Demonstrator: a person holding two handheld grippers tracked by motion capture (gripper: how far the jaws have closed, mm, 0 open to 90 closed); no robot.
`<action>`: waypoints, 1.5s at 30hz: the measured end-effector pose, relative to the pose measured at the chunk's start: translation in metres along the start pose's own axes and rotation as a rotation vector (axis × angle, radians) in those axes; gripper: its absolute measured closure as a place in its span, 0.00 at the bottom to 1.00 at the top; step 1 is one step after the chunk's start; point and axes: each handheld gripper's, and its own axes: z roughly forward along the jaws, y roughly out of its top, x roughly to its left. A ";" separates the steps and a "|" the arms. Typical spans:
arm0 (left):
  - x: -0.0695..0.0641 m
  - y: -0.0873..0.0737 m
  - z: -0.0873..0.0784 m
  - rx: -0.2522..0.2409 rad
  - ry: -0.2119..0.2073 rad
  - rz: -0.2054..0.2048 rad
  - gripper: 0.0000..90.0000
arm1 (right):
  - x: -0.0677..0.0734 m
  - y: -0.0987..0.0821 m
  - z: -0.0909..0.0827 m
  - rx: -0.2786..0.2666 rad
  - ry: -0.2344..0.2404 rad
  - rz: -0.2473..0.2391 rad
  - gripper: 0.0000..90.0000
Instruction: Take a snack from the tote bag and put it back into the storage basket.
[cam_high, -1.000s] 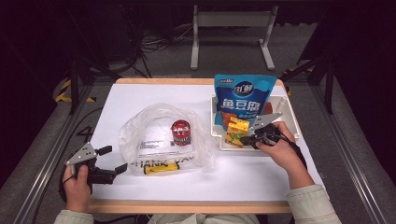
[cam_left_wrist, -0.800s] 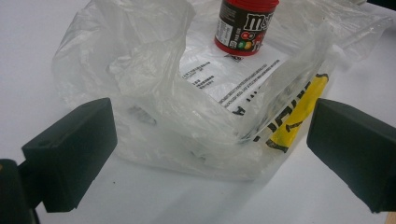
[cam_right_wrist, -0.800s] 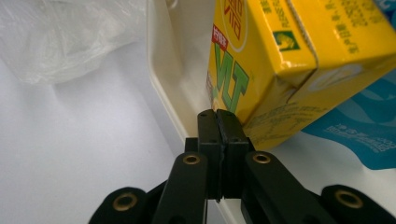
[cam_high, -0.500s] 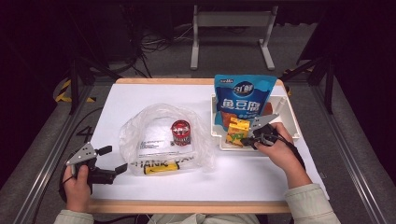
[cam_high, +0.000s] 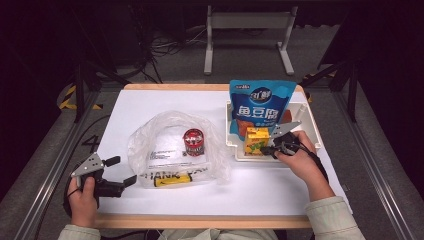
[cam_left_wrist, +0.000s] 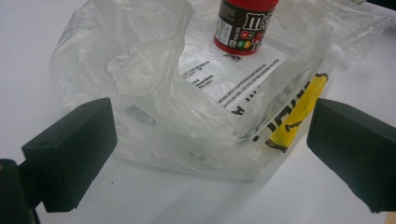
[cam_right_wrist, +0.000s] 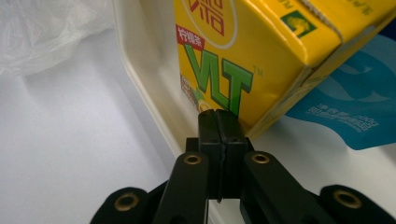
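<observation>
A yellow drink carton (cam_high: 256, 140) stands in the white tray (cam_high: 311, 127) in front of a blue snack pouch (cam_high: 260, 107). My right gripper (cam_high: 265, 149) is shut, its tips right at the carton's lower front corner. In the right gripper view the pads (cam_right_wrist: 218, 116) meet with nothing between them, and the carton (cam_right_wrist: 247, 51) sits just behind them. My left gripper (cam_high: 123, 170) rests open at the table's front left. Its jaws (cam_left_wrist: 210, 135) face the near edge of a clear plastic bag (cam_left_wrist: 140, 70). A red-lidded candy can (cam_high: 193, 142) stands on the bag.
The bag (cam_high: 165, 150) lies flat mid-table with black print and a yellow patch (cam_high: 172, 179) along its near edge. The tray wall (cam_right_wrist: 144, 70) runs between the carton and the white tabletop (cam_high: 260, 190).
My right gripper has shifted slightly left and nearer, toward the carton's front. The left gripper, the bag and the can have stayed put.
</observation>
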 end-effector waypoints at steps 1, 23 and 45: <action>0.000 0.000 0.000 -0.002 0.001 0.000 0.03 | 0.000 0.000 0.000 0.000 0.000 0.002 1.00; 0.001 0.001 0.002 -0.006 -0.007 0.001 0.03 | -0.003 -0.007 -0.018 0.015 -0.050 0.043 1.00; 0.001 0.002 0.001 -0.007 0.000 0.004 0.03 | 0.035 0.033 -0.051 -0.208 0.015 0.038 0.70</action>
